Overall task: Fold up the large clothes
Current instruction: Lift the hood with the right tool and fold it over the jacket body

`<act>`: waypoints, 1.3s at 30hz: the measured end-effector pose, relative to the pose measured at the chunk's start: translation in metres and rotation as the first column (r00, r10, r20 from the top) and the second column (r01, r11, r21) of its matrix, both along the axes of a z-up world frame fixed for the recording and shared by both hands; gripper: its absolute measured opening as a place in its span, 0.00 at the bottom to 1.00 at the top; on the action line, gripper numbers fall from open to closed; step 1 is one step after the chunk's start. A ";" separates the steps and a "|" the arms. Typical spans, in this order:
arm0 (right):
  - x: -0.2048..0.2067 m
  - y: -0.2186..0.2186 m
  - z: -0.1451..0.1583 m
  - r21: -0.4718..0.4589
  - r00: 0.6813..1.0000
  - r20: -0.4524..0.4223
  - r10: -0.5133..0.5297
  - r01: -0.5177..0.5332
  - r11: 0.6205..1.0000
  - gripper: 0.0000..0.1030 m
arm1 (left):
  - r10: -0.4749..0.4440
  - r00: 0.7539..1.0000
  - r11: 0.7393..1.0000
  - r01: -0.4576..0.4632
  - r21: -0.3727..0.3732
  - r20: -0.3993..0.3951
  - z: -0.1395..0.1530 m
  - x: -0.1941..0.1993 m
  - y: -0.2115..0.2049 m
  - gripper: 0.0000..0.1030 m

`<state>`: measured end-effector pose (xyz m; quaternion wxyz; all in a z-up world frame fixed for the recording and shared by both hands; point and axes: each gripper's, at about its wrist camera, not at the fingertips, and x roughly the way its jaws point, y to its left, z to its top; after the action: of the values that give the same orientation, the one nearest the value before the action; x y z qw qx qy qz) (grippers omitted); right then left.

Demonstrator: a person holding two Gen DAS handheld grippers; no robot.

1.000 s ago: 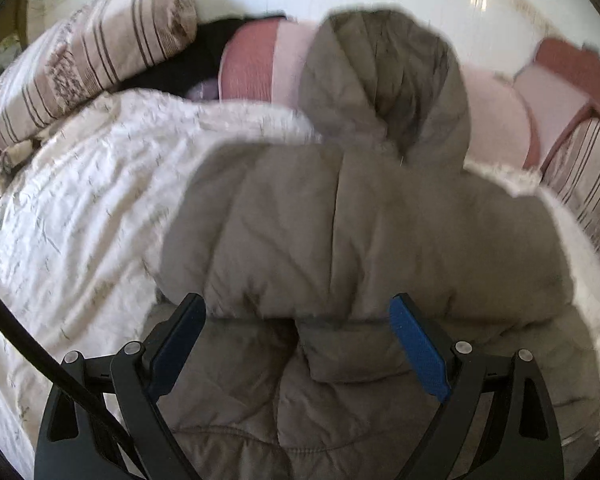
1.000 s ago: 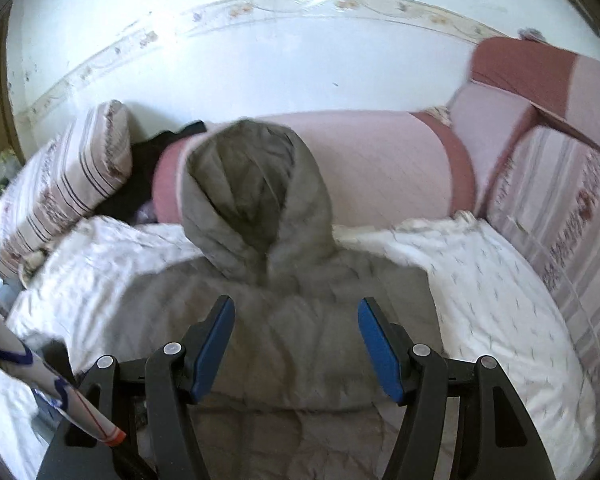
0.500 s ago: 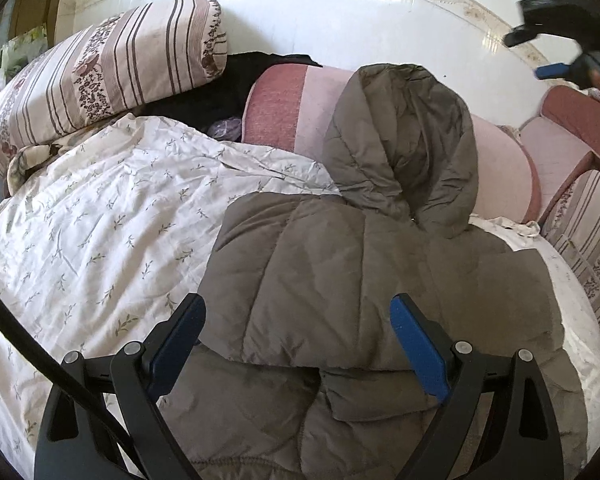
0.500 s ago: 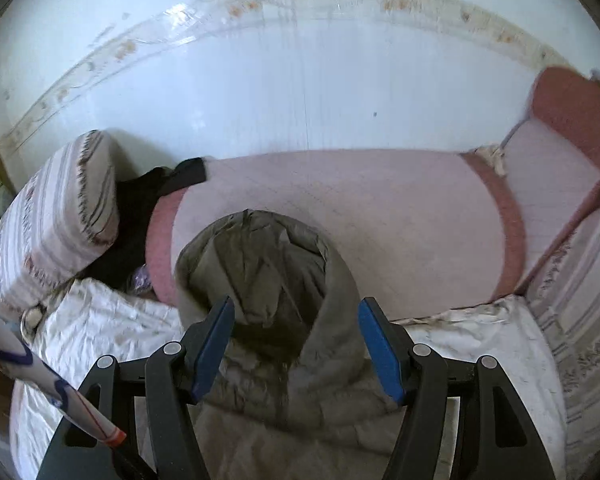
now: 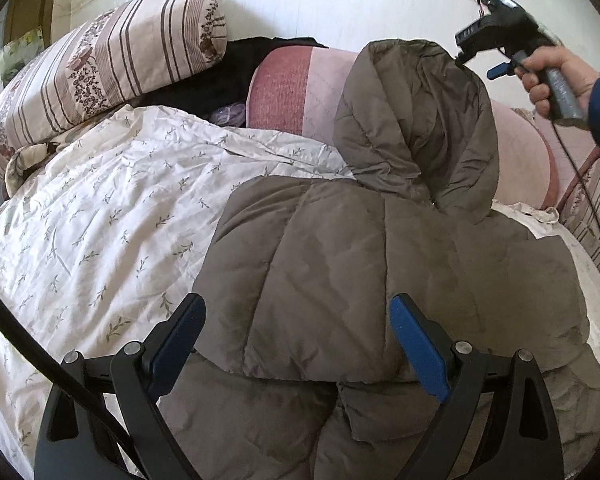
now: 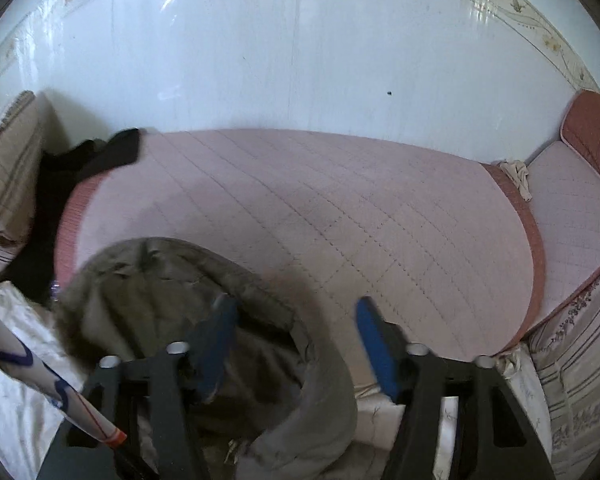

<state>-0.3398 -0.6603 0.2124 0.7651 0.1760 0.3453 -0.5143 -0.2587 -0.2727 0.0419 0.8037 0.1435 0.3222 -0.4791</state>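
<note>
The grey puffy coat [image 5: 360, 280] lies on the flowery blanket [image 5: 100, 220]. The left gripper [image 5: 296, 336] is wide open above the coat, holding nothing. The right gripper [image 6: 296, 344] has just been closing around the rim of the coat's hood [image 6: 172, 280], with a gap left between its jaws.

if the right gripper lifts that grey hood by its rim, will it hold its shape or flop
Likely flop: the hood is soft quilted fabric, creased and slumped against the pink cushion. Probably light for its bulk, as the puffy jacket looks padded. The right gripper, jaws just closing around the rim, may drag the jacket along.
</note>
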 end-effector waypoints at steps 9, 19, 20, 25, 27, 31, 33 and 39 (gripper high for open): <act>-0.034 0.036 0.004 -0.045 0.996 0.094 0.002 0.002 0.999 0.06 | 0.005 1.000 1.000 -0.005 -0.002 -0.001 -0.001 0.000 0.000 0.90; -0.111 0.204 0.025 -0.122 0.974 0.173 0.150 -0.129 0.984 0.05 | 0.029 0.999 0.998 -0.030 -0.064 -0.023 0.021 0.007 0.019 0.90; -0.118 0.220 0.020 -0.113 0.970 0.184 0.159 -0.140 0.984 0.05 | 0.032 0.999 0.997 -0.034 -0.070 -0.026 0.023 0.008 0.020 0.90; -0.165 0.303 -0.036 -0.060 0.961 0.224 0.160 -0.150 0.987 0.04 | 0.049 0.997 0.992 -0.055 -0.116 -0.056 0.035 0.016 0.031 0.90; -0.177 0.318 -0.063 -0.020 0.962 0.237 0.136 -0.135 0.991 0.00 | 0.049 0.997 0.989 -0.056 -0.136 -0.059 0.038 0.015 0.033 0.90; -0.183 0.322 -0.133 0.102 0.974 0.211 0.081 -0.105 0.989 0.00 | 0.025 0.998 0.989 -0.032 -0.141 -0.056 0.035 0.000 0.026 0.90; -0.191 0.312 -0.150 0.169 0.970 0.238 0.045 -0.087 0.982 0.00 | 0.006 0.999 0.993 -0.010 -0.121 -0.042 0.032 -0.012 0.017 0.90; -0.191 0.301 -0.104 0.077 0.949 0.305 0.084 -0.113 0.991 0.02 | -0.007 1.000 0.995 0.006 -0.096 -0.009 0.026 -0.021 0.007 0.90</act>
<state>-0.5306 -0.3591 0.1079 0.8244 0.2703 0.2566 -0.4260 -0.2794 -0.2658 0.0683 0.8068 0.1034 0.3020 -0.4972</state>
